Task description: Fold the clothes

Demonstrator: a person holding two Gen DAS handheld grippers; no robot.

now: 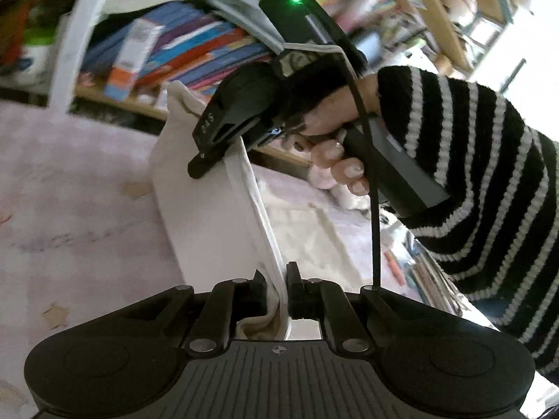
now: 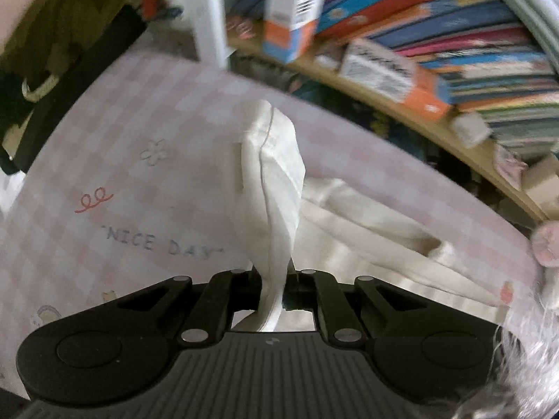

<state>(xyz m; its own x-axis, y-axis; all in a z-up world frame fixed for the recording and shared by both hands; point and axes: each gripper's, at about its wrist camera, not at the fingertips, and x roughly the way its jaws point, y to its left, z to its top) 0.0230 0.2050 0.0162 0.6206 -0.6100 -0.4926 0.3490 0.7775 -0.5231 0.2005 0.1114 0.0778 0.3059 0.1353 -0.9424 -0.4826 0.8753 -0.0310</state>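
Pinching white garment [image 1: 216,216] in both grippers, left gripper [image 1: 276,279], right gripper [image 2: 276,279], bookshelf [image 2: 436,52] behind.

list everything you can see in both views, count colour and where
garment: one, white, lifted above the bed, held at two spots
bed cover: one, pink check with "NICE DAY" print, under the garment
cream cloth: one, lying on the cover right of the garment
books: many, mixed colours, stacked on the shelf behind the bed
shelf board: one, light wood, behind the bed
orange and white boxes: two, on the shelf in front of the books
left tool: black, shut on the garment's edge
right tool: black, shut on the garment's upper part, green light on its body
right hand: one, gripping the tool's handle
sleeve: one, black with white stripes
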